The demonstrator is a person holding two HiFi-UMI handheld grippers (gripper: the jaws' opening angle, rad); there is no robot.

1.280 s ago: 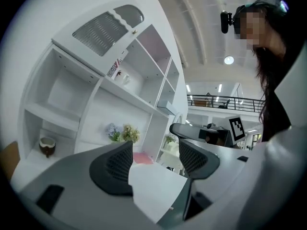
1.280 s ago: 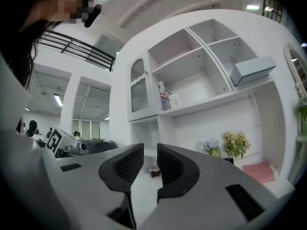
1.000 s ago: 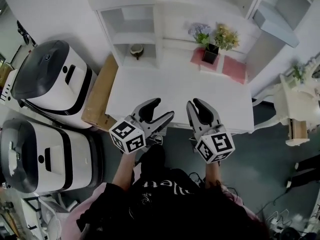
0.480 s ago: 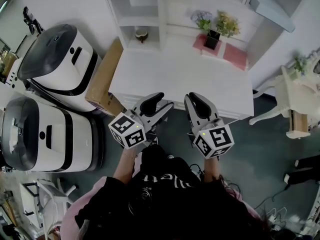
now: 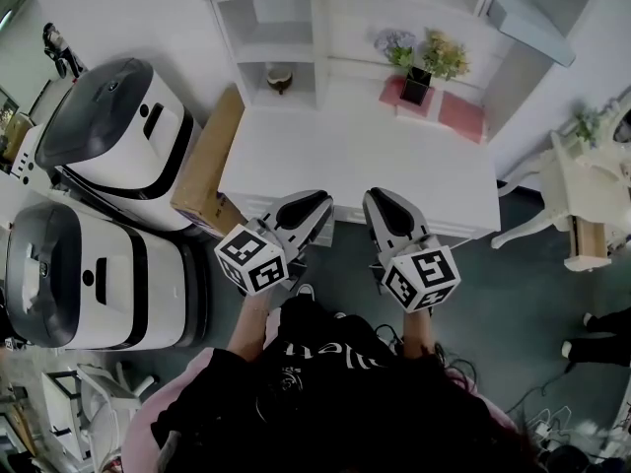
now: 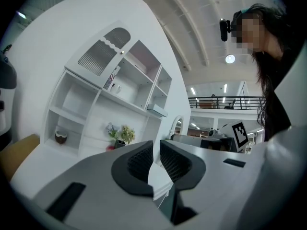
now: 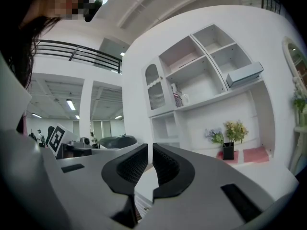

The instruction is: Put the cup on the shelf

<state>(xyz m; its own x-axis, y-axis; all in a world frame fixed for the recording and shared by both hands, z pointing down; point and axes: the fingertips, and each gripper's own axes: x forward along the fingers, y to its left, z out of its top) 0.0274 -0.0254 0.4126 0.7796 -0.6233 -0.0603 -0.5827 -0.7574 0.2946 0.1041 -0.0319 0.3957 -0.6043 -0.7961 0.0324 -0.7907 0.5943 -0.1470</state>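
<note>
The cup [image 5: 280, 75], brown and white, stands in the lower cubby of the white shelf unit [image 5: 296, 28] at the back of the table; the left gripper view shows the cup [image 6: 60, 137] in that same cubby. My left gripper [image 5: 314, 203] hangs level at the table's near edge, far from the cup. Its jaws have just been closing and now stand shut with nothing between them [image 6: 156, 152]. My right gripper [image 5: 380, 203] is beside it, also shut and empty [image 7: 150, 159].
The white table [image 5: 355, 156] carries a flower pot [image 5: 416, 85] and pink mats [image 5: 459, 116] at the back right. A cardboard box [image 5: 205, 161] and two big white-and-black machines [image 5: 108, 136] stand to the left. A white chair [image 5: 582, 195] is at the right.
The left jaws have gone from wide open to shut, with nothing in them. Both grippers have drawn back from over the table to its near edge.
</note>
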